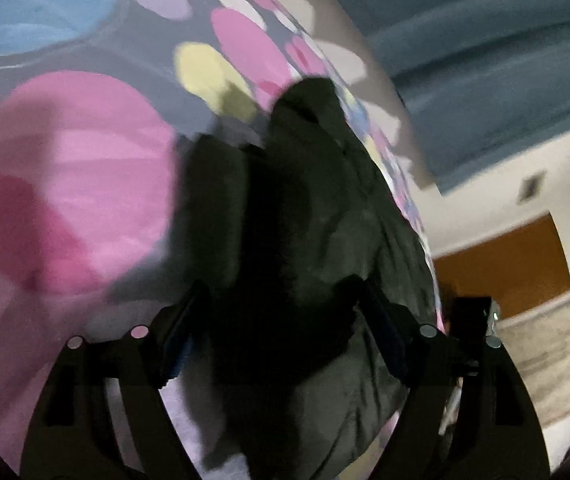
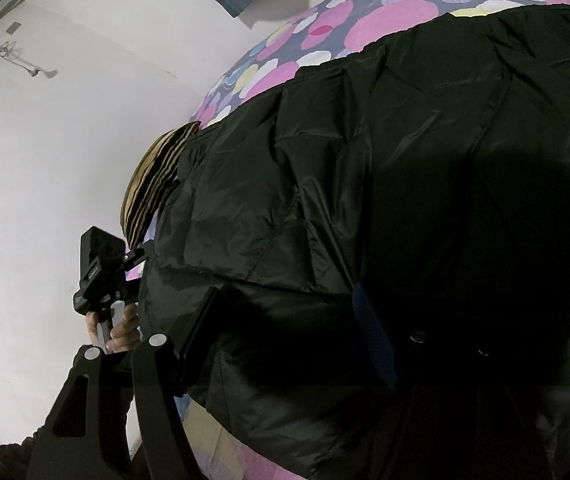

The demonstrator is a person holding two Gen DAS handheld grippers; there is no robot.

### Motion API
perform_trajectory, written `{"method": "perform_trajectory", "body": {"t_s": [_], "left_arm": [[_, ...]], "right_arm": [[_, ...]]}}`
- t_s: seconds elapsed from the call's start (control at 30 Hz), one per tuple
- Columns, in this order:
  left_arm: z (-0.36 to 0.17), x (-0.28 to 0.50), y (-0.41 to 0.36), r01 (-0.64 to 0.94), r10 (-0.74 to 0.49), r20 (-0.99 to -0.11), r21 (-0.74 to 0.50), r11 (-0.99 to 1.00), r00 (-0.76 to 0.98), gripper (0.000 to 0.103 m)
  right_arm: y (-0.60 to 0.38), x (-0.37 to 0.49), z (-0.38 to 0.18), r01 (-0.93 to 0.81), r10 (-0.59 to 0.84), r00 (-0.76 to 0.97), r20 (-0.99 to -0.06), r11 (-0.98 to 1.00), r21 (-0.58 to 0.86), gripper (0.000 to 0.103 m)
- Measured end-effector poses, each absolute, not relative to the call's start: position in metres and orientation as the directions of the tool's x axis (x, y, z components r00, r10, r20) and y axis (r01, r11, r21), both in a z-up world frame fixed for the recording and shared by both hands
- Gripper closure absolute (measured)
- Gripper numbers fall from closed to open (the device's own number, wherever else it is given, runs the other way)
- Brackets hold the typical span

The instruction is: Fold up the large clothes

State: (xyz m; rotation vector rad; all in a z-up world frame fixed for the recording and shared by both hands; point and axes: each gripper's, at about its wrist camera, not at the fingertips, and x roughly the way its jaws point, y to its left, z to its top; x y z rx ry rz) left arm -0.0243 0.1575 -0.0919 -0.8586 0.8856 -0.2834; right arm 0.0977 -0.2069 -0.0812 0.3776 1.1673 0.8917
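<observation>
Bed with spotted sheet, white wall at left: black padded jacket fills centre-right, partly folded, more folds judged left; left gripper and right gripper both wide, straddling jacket bulk, grip uncertain.

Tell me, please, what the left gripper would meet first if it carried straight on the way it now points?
Most likely the black padded jacket: its dark bulk already sits between the left gripper fingers and fills the path ahead. The dotted bedsheet lies beneath and beyond it. Blur leaves the depth unclear.
</observation>
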Motion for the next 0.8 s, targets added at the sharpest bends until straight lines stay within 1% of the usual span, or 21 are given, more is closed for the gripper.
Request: {"method": "perform_trajectory", "body": {"t_s": [0.1, 0.17, 0.2, 0.23, 0.27, 0.3, 0.33, 0.43, 0.6, 0.8], "left_arm": [[-0.091, -0.014, 0.147, -0.084, -0.551, -0.585, -0.728, 0.681, 0.595, 0.026], [-0.093, -0.007, 0.144, -0.079, -0.57, -0.578, -0.739, 0.669, 0.583, 0.04], [-0.095, -0.005, 0.143, -0.081, -0.579, -0.576, -0.746, 0.661, 0.578, 0.052], [-0.094, -0.003, 0.141, -0.081, -0.581, -0.572, -0.749, 0.657, 0.579, 0.061], [-0.09, -0.002, 0.139, -0.078, -0.576, -0.571, -0.746, 0.661, 0.585, 0.064], [-0.085, -0.002, 0.138, -0.07, -0.571, -0.569, -0.742, 0.667, 0.591, 0.071], [-0.078, -0.002, 0.135, -0.058, -0.568, -0.566, -0.737, 0.673, 0.598, 0.075], [-0.05, -0.002, 0.124, -0.014, -0.555, -0.559, -0.712, 0.702, 0.616, 0.079], [0.002, 0.006, 0.094, 0.053, -0.533, -0.574, -0.648, 0.76, 0.622, 0.082], [0.055, 0.023, 0.034, 0.112, -0.478, -0.645, -0.523, 0.845, 0.596, 0.083]], "right_arm": [[-0.207, 0.097, -0.081, -0.406, 0.767, 0.113, -0.631, 0.616, 0.676, 0.036], [-0.207, 0.096, -0.081, -0.404, 0.765, 0.114, -0.634, 0.618, 0.674, 0.036], [-0.206, 0.097, -0.08, -0.404, 0.763, 0.114, -0.636, 0.62, 0.672, 0.036], [-0.206, 0.097, -0.081, -0.405, 0.762, 0.114, -0.638, 0.622, 0.67, 0.036], [-0.205, 0.097, -0.081, -0.405, 0.76, 0.115, -0.639, 0.623, 0.669, 0.036], [-0.205, 0.096, -0.081, -0.406, 0.759, 0.115, -0.641, 0.625, 0.667, 0.036], [-0.205, 0.096, -0.081, -0.408, 0.757, 0.116, -0.643, 0.627, 0.664, 0.036], [-0.203, 0.096, -0.081, -0.411, 0.753, 0.117, -0.648, 0.631, 0.658, 0.036], [-0.201, 0.096, -0.082, -0.417, 0.747, 0.119, -0.654, 0.635, 0.65, 0.036], [-0.202, 0.097, -0.084, -0.421, 0.757, 0.11, -0.644, 0.623, 0.66, 0.036]]}}
